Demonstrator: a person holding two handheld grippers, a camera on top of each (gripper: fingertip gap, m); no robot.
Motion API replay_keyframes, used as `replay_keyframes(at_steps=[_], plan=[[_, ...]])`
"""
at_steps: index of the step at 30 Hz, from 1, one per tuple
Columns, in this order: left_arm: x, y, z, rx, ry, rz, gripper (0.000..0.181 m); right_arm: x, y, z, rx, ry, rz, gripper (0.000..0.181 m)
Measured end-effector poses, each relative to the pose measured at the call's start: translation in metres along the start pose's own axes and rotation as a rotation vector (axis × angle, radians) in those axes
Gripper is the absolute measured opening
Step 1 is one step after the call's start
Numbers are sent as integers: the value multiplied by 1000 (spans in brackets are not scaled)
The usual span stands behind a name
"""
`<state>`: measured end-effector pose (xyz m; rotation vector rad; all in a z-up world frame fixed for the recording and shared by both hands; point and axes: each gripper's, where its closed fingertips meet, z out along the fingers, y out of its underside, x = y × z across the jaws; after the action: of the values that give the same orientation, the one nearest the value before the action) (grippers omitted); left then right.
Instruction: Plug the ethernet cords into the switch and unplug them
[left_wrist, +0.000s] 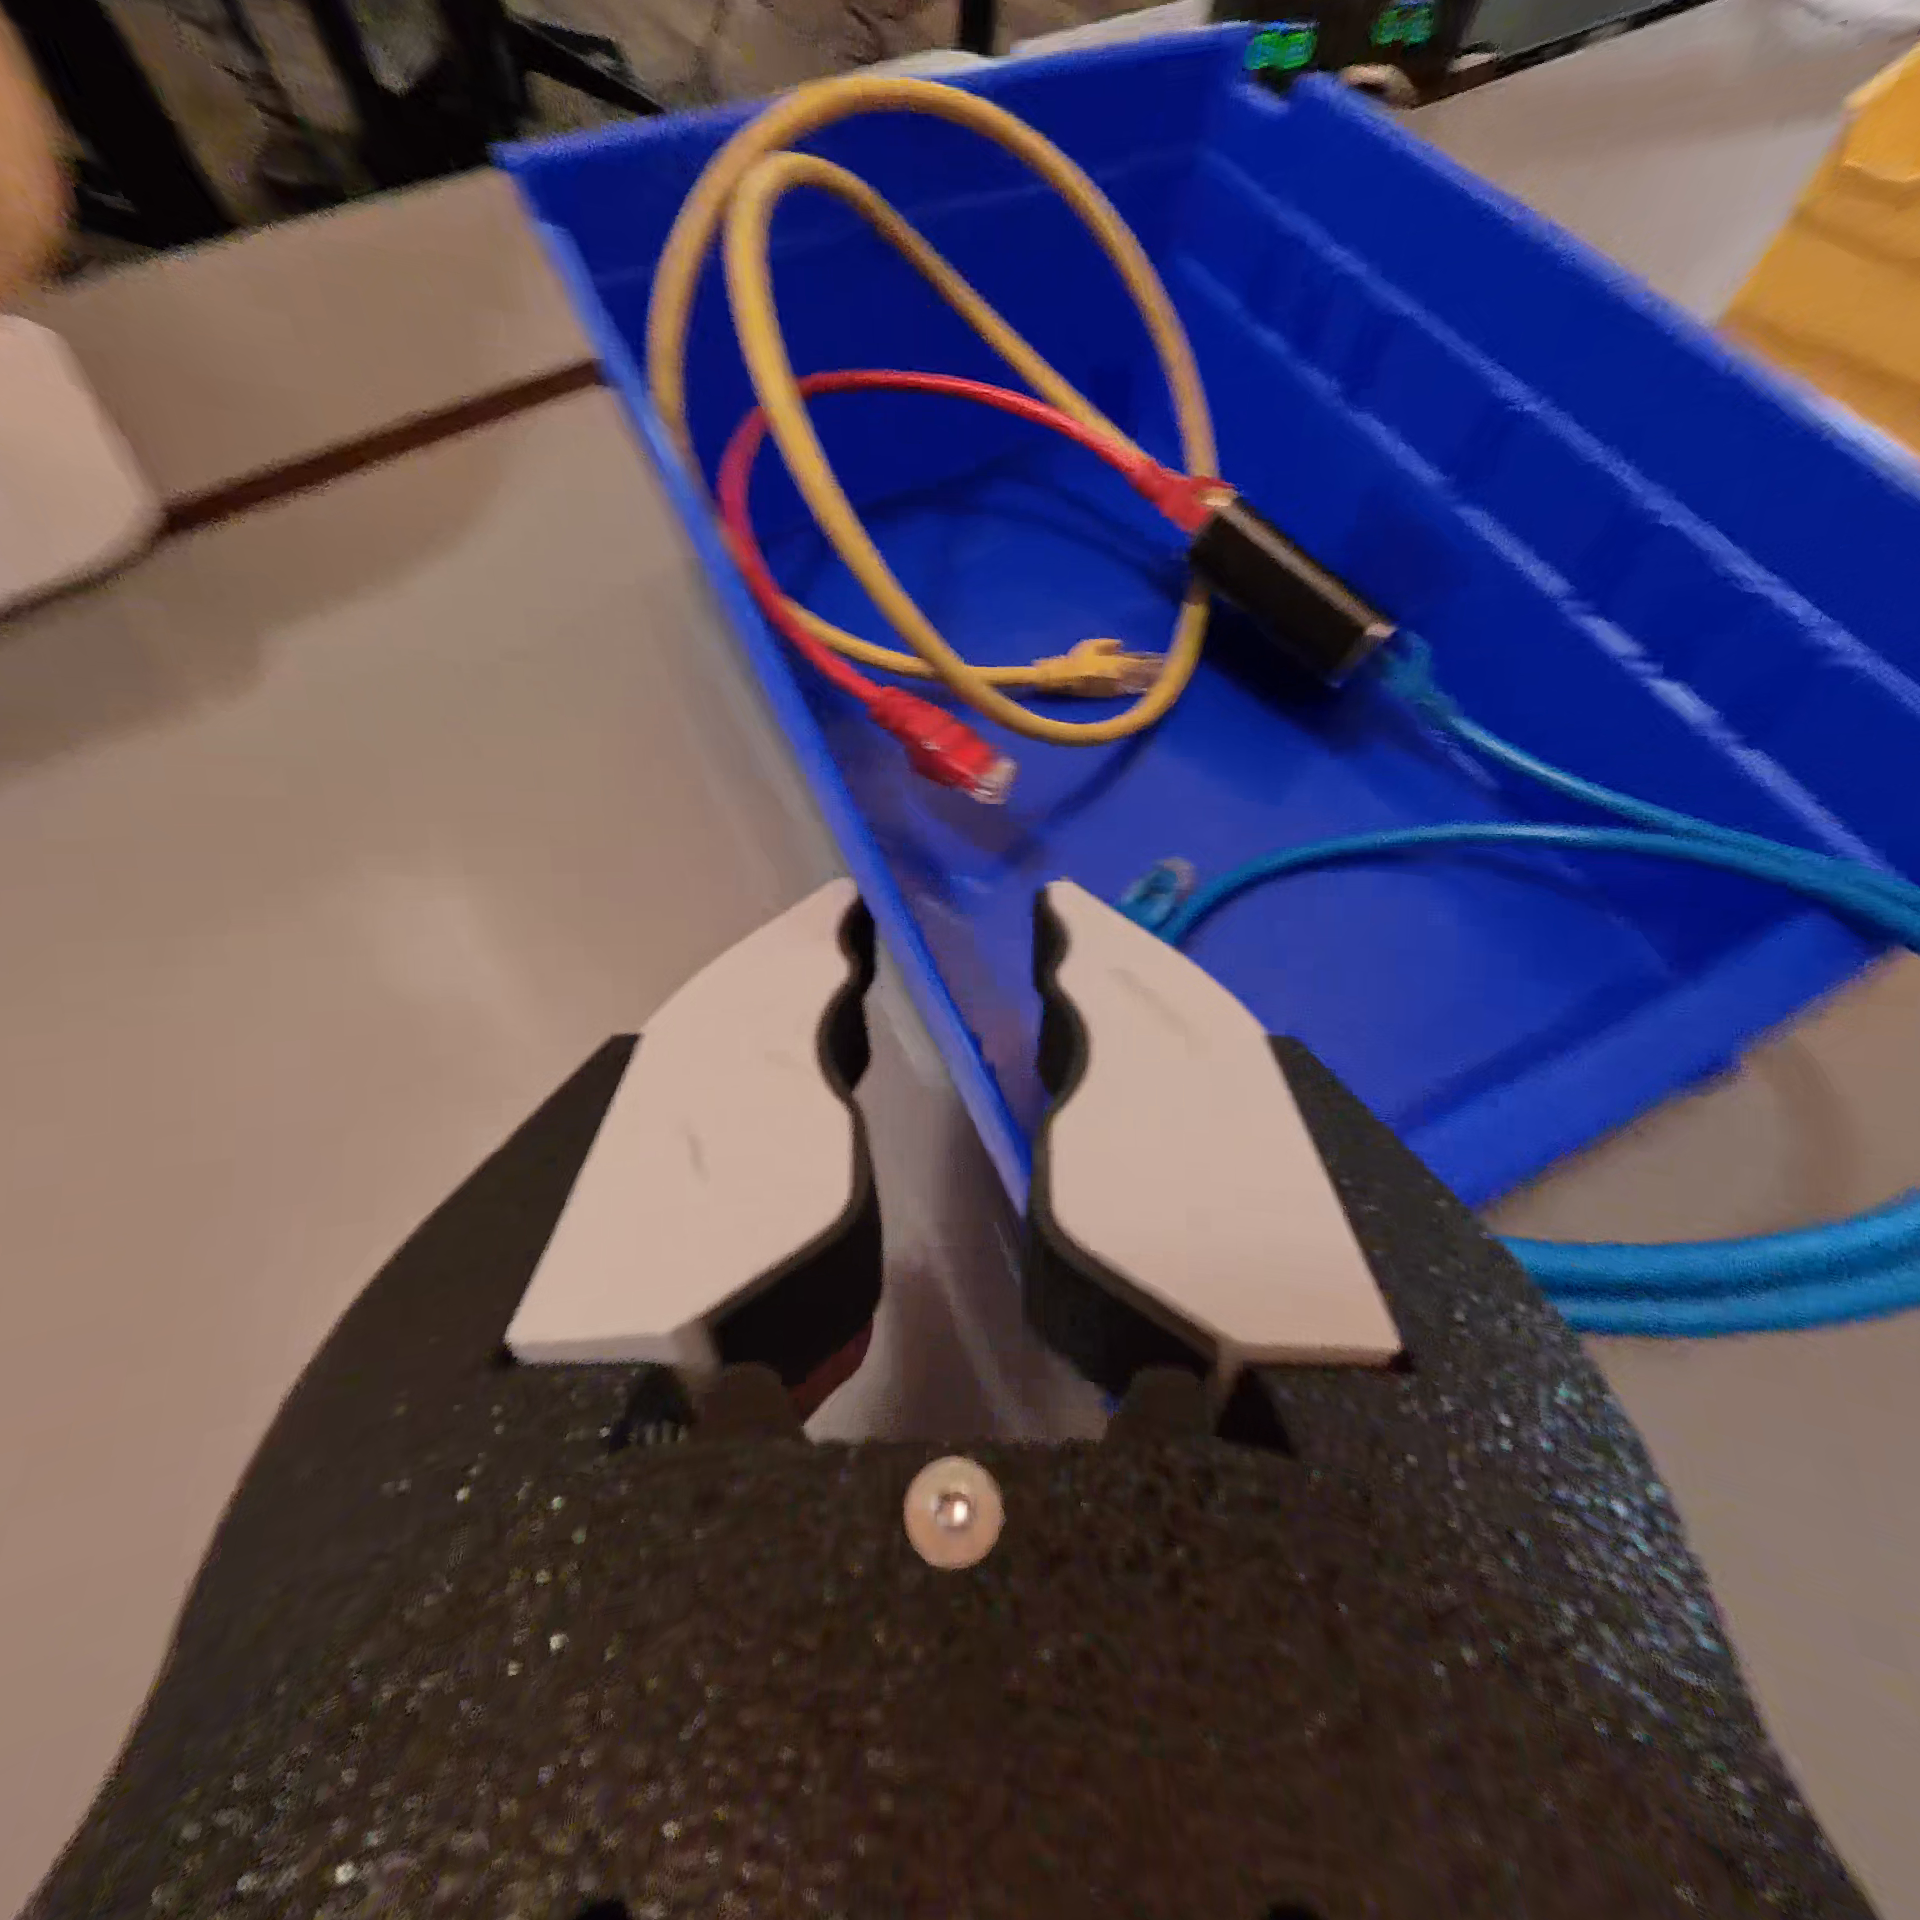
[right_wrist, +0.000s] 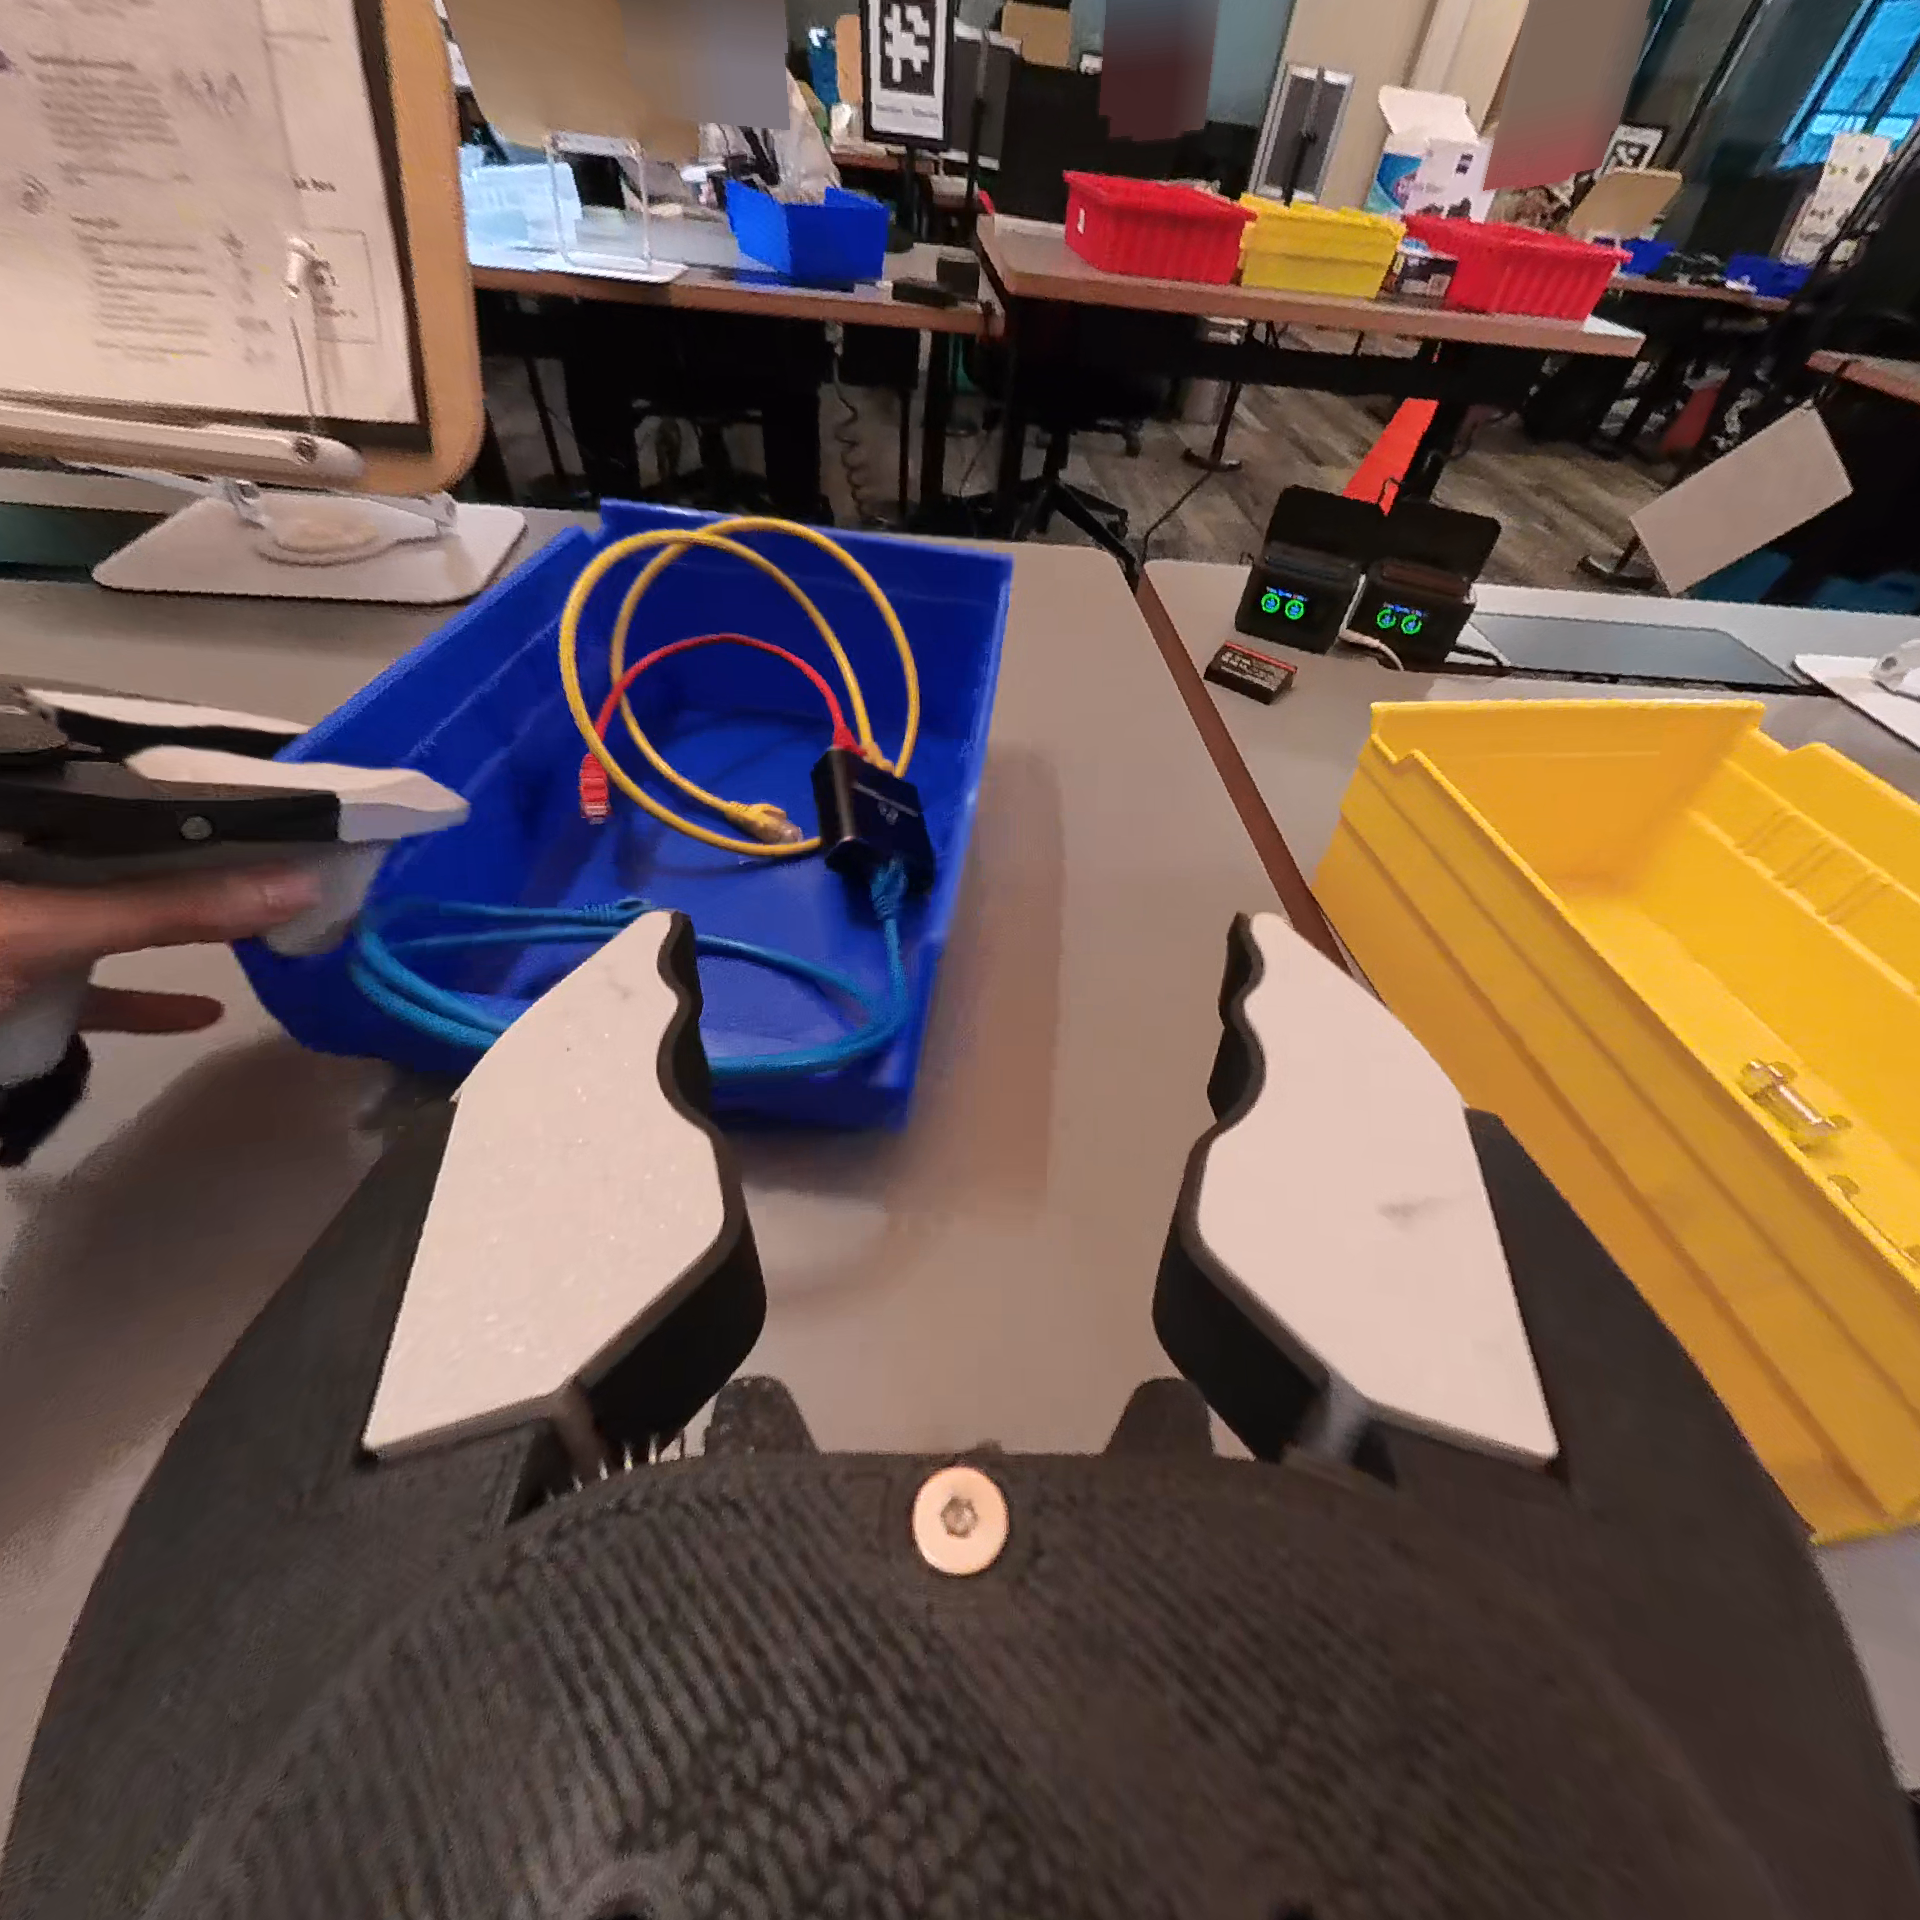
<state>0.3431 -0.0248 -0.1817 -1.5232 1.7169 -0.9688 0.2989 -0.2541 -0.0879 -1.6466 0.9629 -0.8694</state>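
The left gripper (left_wrist: 945, 925) is clamped on the side wall of the blue bin (left_wrist: 1455, 343); the wall is seen pinched between its fingers only in the left wrist view. The right gripper (right_wrist: 956, 966) is held wide apart over the table (right_wrist: 1081, 831), empty. The black switch (right_wrist: 871, 812) lies inside the bin with red cord (right_wrist: 727, 646), yellow cord (right_wrist: 623, 582) and blue cord (right_wrist: 790, 1049). A yellow bin (right_wrist: 1558, 935), seen only in the right wrist view, sits toward the table's right edge.

I see a grey table (right_wrist: 1081, 831) carrying a blue bin (right_wrist: 966, 665) near its middle (cords lie inside), with a yellow bin (right_wrist: 1558, 790) resting well apart on the adjoining tabletop.
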Motion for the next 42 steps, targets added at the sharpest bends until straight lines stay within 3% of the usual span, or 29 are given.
replay_keyframes(at_steps=[2,6,9,12,17,22,24,27,29,32,39,40,42], plan=[[-35,4,-11,18,-84,55,7,-4,-5,-2,21,-21,0,93],[-78,28,-50,45,-22,48,6,-27,-20,-3,63,-91,1,91],[-106,54,-95,72,-53,79,7,-67,-33,-1,86,-201,-28,91],[-135,81,-145,104,-122,70,7,-135,-49,-2,120,-390,-16,94],[-169,119,-216,179,-232,10,6,-278,-72,-6,106,-788,36,96],[-184,136,-248,222,-262,-60,7,-407,-100,32,-83,-993,17,110],[-184,136,-249,225,-249,-43,8,-458,-107,51,-219,-1073,60,106],[-184,135,-248,241,-210,-53,10,-522,-104,91,-424,-1051,148,97],[-184,135,-248,244,-197,-42,12,-550,-80,123,-531,-947,106,89],[-186,135,-249,249,-187,-29,12,-575,-44,151,-686,-834,58,94],[-191,136,-251,259,-173,-37,13,-618,-4,161,-828,-833,-14,53],[-191,136,-251,265,-170,-36,13,-621,5,161,-856,-821,-41,60],[-191,136,-251,271,-153,-18,14,-622,19,165,-891,-774,-68,53]])
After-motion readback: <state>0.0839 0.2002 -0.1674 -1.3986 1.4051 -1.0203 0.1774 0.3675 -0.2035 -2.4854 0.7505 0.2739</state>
